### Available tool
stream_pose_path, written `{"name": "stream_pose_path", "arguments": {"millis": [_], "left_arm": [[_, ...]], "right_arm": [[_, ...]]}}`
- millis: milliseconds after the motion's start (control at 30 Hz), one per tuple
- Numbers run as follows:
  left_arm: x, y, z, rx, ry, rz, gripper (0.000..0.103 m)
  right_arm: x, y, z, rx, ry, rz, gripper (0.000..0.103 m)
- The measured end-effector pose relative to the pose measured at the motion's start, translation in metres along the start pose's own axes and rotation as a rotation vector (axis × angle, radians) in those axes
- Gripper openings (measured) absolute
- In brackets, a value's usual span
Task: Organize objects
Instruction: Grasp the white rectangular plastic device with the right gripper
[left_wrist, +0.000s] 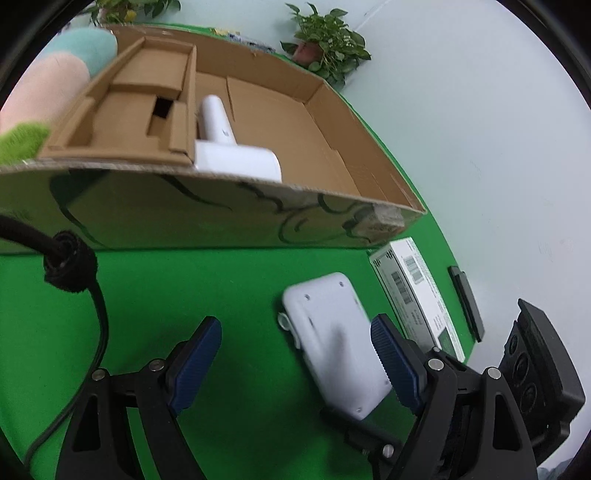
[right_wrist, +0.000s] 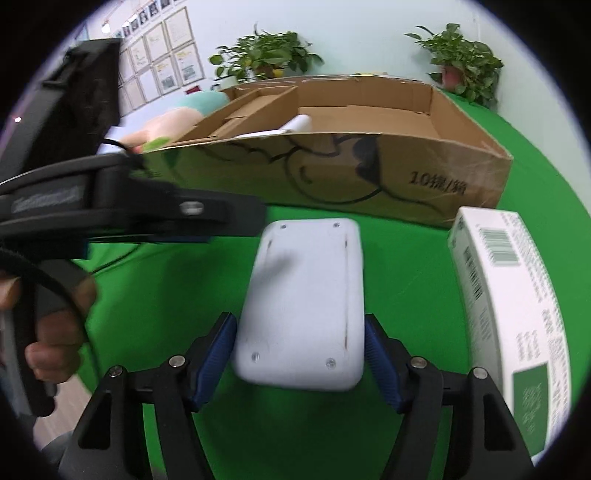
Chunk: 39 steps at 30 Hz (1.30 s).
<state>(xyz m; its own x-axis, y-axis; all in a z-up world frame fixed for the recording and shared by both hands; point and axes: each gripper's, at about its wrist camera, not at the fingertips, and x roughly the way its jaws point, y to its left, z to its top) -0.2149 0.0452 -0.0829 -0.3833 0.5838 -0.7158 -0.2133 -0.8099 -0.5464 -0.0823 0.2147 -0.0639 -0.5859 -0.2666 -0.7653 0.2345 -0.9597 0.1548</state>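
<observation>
In the right wrist view the white device lies flat on the green bench, centre frame, its long axis running away toward the cardboard box. The right claw straddles its near end, pads beside the sides, contact uncertain. The left claw gapes empty at left.

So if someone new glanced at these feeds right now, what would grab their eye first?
Probably the white device lying on the green cloth, sitting between the right claw's blue pads, though I cannot tell if they press on it. Behind it stands the big open cardboard box with a white handheld gadget inside. A white barcode carton lies just right of the device.
</observation>
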Motion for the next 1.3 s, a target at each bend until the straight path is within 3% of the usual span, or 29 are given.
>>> {"name": "stream_pose_path", "arguments": {"millis": [33,367,567,867,1133,1300], "left_arm": [[0.003,0.000,0.000,-0.001,0.014,-0.012,0.082],[0.020,-0.004,0.006,-0.060,0.097,-0.174,0.081],[0.032,-0.005,0.007,-0.071,0.123,-0.250,0.067],[0.034,0.008,0.010,-0.094,0.118,-0.267,0.041],[0.031,0.015,0.015,-0.096,0.106,-0.246,0.025],[0.028,0.017,0.021,-0.097,0.115,-0.242,0.025]], "right_arm": [[0.000,0.001,-0.001,-0.003,-0.001,0.003,0.082],[0.007,-0.001,0.010,-0.003,-0.010,-0.038,0.084],[0.016,0.003,0.014,-0.010,0.011,-0.057,0.084],[0.025,0.010,0.013,-0.076,0.008,-0.160,0.079],[0.026,0.009,0.015,-0.043,0.005,-0.173,0.078],[0.022,0.006,0.014,-0.015,0.014,-0.141,0.078]]}}
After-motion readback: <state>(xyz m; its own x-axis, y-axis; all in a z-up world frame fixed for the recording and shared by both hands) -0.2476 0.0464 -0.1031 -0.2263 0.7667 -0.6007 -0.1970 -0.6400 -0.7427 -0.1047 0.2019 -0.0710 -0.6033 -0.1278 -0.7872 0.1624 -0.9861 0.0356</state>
